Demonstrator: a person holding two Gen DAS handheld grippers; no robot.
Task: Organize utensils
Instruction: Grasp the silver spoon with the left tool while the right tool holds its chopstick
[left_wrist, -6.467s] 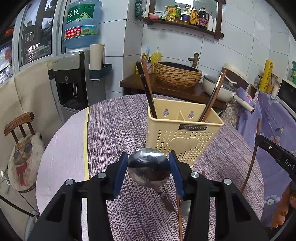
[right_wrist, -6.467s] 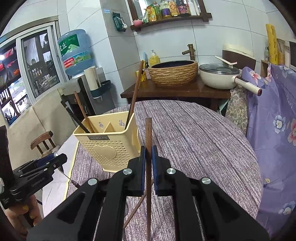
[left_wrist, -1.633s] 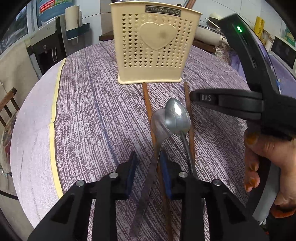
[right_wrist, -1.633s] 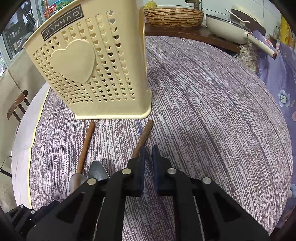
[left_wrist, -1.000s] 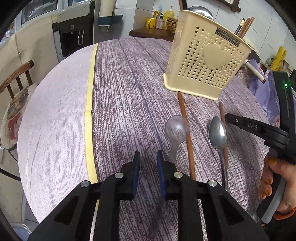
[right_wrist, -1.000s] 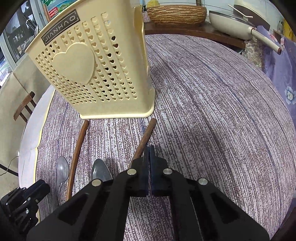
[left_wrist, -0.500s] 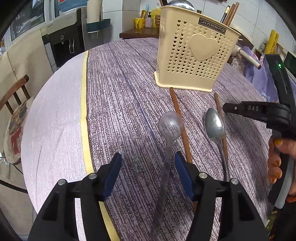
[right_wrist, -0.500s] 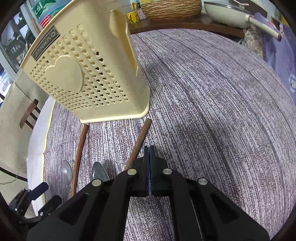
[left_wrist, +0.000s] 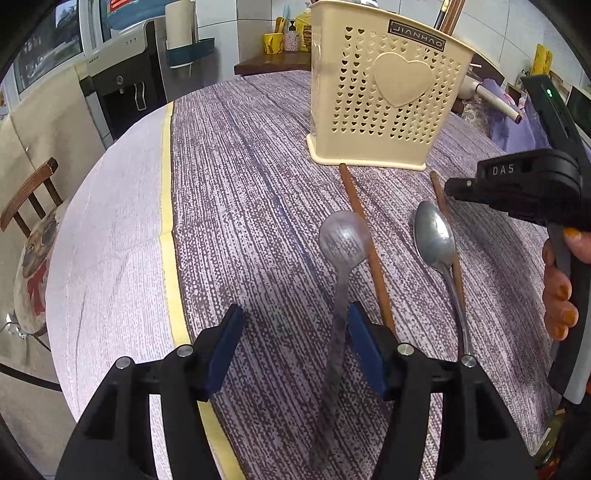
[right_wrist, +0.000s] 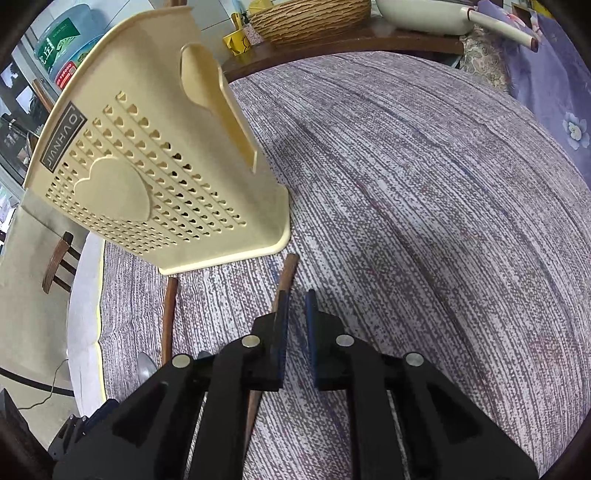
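Note:
Two steel spoons lie on the purple tablecloth: the near spoon (left_wrist: 341, 254) with its handle running between my left fingers, and a second spoon (left_wrist: 434, 236) to its right. Two brown wooden chopsticks, one (left_wrist: 364, 240) between the spoons and one (left_wrist: 439, 195) beside the second spoon, point toward the cream utensil caddy (left_wrist: 384, 92). My left gripper (left_wrist: 295, 328) is open over the near spoon's handle. My right gripper (right_wrist: 295, 314) is slightly open and holds nothing, with a chopstick (right_wrist: 286, 273) by its left finger. The caddy (right_wrist: 155, 177) stands just ahead.
The round table (left_wrist: 110, 221) has a pale uncovered part with a yellow strip on the left. A chair with a dog cushion (left_wrist: 33, 251) stands beside it. A side counter with a wicker basket (right_wrist: 310, 14) and a pan (right_wrist: 424, 11) is behind.
My left gripper has opened wide and the near spoon lies on the cloth. My right gripper, shut half a second ago, has opened slightly and moved nearer the caddy.

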